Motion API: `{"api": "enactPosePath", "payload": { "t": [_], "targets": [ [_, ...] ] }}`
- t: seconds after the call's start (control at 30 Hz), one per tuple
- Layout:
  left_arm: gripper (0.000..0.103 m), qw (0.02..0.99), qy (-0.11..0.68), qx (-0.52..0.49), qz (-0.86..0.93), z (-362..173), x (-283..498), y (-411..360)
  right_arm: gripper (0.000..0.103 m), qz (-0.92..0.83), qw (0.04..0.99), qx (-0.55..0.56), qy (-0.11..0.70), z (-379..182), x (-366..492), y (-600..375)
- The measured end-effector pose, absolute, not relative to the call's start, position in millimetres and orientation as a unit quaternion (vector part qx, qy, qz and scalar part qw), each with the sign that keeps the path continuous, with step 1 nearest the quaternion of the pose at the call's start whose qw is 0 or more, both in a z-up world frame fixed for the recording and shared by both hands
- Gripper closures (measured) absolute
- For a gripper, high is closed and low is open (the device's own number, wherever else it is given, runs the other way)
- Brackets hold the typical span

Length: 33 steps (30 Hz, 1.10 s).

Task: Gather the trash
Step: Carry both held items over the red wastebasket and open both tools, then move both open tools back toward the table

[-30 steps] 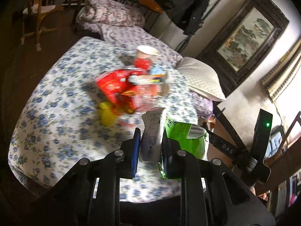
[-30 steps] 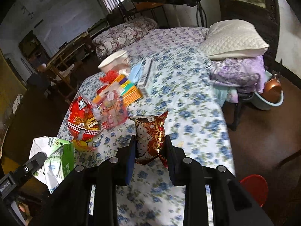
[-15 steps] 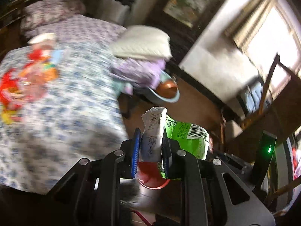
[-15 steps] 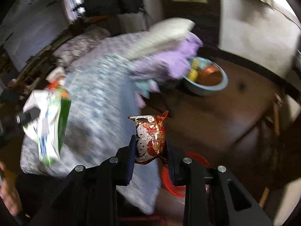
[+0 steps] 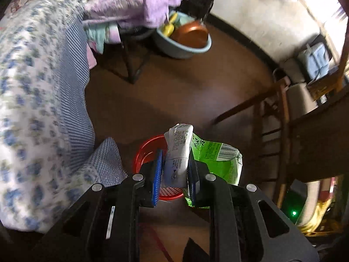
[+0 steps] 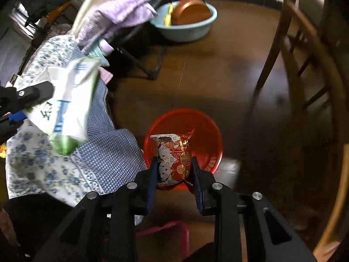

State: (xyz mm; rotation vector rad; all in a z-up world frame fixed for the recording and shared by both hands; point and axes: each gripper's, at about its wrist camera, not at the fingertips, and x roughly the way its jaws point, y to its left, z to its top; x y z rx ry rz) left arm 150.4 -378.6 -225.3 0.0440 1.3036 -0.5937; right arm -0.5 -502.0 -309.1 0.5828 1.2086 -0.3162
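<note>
My left gripper (image 5: 174, 163) is shut on a crumpled green and white wrapper (image 5: 209, 157) and holds it in the air above the red basin (image 5: 146, 152) on the floor. The same wrapper (image 6: 67, 100) and left gripper (image 6: 32, 93) show at the left of the right wrist view, over the bed edge. My right gripper (image 6: 174, 166) is shut on a red and gold snack packet (image 6: 174, 155) and holds it over the near side of the red basin (image 6: 200, 126).
The bed with a blue floral cover (image 5: 32, 87) fills the left side. A light blue basin with a brown pan (image 6: 189, 19) sits on the brown floor further off. A wooden chair (image 6: 305, 65) stands to the right. A folding stand (image 5: 130, 65) holds purple bedding.
Both grippers swung away from the trash on the bed toward the floor. They now hold their wrappers over the red basin, which has come into clear view.
</note>
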Motion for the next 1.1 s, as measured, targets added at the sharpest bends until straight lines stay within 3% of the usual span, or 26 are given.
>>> {"api": "enactPosePath", "payload": {
  "t": [0.37,0.4,0.43,0.5,0.97,1.03,1.07,1.1],
  "targets": [
    [0.081,0.736,0.617,0.048,-0.275,-261.1,152.5,-405.0,0.070,-0.140,0.751,0.279,0.582,-361.4,27.1,-511.0],
    [0.081,0.731,0.623,0.040,-0.275,-265.3,155.4,-402.7,0.063,-0.141,0.750,0.277,0.584,-364.2,29.3,-510.8],
    [0.081,0.730,0.625,0.038,-0.274,-266.0,156.2,-403.2,0.044,-0.144,0.749,0.271,0.587,-367.2,31.6,-511.3],
    [0.081,0.730,0.627,0.039,-0.267,-270.7,159.7,-401.9,0.032,-0.156,0.747,0.262,0.590,-368.9,32.6,-511.3],
    [0.079,0.690,0.668,0.084,-0.268,-324.8,152.5,-420.7,0.031,-0.159,0.722,0.248,0.626,-350.0,-33.8,-514.6],
    [0.061,0.679,0.676,0.073,-0.278,-325.4,152.9,-421.6,0.031,-0.159,0.720,0.246,0.629,-348.6,-39.7,-513.1],
    [0.036,0.678,0.677,0.072,-0.278,-324.0,151.9,-422.6,0.031,-0.159,0.719,0.247,0.630,-348.2,-43.1,-513.5],
    [0.021,0.685,0.670,0.072,-0.278,-320.0,150.8,-421.9,0.031,-0.160,0.718,0.247,0.631,-347.5,-46.6,-513.7]
  ]
}}
